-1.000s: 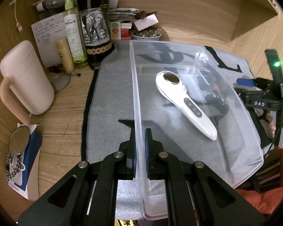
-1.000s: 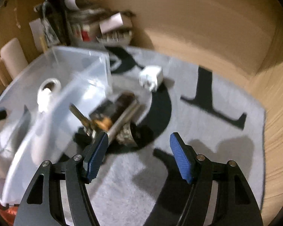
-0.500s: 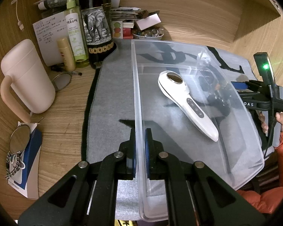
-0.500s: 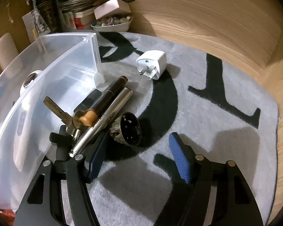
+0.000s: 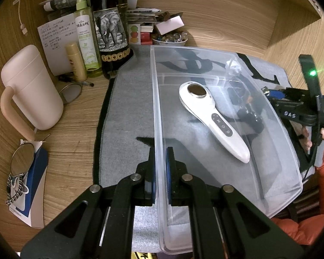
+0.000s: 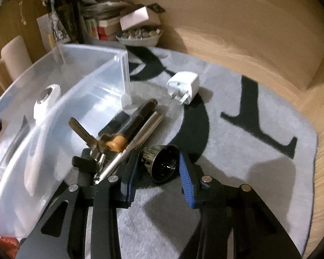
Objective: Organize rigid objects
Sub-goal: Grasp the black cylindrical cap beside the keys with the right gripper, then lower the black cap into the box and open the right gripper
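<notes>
My left gripper (image 5: 160, 166) is shut on the near wall of a clear plastic bin (image 5: 156, 108). A white handheld device (image 5: 213, 118) lies inside the bin, also seen in the right wrist view (image 6: 45, 99). My right gripper (image 6: 157, 168) is open, its blue pads on either side of a small dark cup-shaped capsule (image 6: 162, 164) on the grey mat (image 6: 237, 161), with small gaps. Beside the capsule lie a silver tube (image 6: 140, 133), a dark pen with an orange end (image 6: 131, 125) and a key (image 6: 82, 133). A white plug adapter (image 6: 183, 86) lies further back.
Left of the mat stand a pink jug (image 5: 30, 88), a wine bottle (image 5: 111, 28), a spray bottle (image 5: 86, 41), round mirrors (image 5: 22, 159) and papers. A bowl of small items (image 5: 169, 37) sits behind the bin. Wooden walls close the back and right.
My right gripper has moved forward and down and narrowed, so the dark capsule now sits between its pads. The left gripper and bin have stayed still.
</notes>
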Motion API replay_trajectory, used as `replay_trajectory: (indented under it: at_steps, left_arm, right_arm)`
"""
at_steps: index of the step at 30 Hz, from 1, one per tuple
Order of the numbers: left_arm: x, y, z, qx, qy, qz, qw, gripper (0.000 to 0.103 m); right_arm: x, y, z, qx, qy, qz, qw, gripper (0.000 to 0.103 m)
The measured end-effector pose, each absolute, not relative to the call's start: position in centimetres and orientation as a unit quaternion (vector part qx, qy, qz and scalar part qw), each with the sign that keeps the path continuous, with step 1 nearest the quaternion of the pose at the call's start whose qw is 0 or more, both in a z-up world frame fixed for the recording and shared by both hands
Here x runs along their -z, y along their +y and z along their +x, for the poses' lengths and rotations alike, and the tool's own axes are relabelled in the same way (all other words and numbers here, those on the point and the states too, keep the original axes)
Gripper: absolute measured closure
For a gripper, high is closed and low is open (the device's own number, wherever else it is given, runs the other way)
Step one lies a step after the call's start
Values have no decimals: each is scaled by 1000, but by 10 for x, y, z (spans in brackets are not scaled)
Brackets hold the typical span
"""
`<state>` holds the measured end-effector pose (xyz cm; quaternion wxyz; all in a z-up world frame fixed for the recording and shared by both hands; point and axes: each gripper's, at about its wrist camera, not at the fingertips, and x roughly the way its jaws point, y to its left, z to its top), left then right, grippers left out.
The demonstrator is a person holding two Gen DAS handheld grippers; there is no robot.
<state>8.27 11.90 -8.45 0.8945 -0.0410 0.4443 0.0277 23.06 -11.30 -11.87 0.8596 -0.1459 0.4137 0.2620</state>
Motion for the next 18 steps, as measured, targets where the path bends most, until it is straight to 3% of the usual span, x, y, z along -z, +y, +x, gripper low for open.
replay_trajectory:
  at_steps: [18]
  left_arm:
    - [84, 117, 84, -28, 444, -37, 895, 96]
  right_arm:
    - [37, -93, 192, -311, 307, -127, 891, 70]
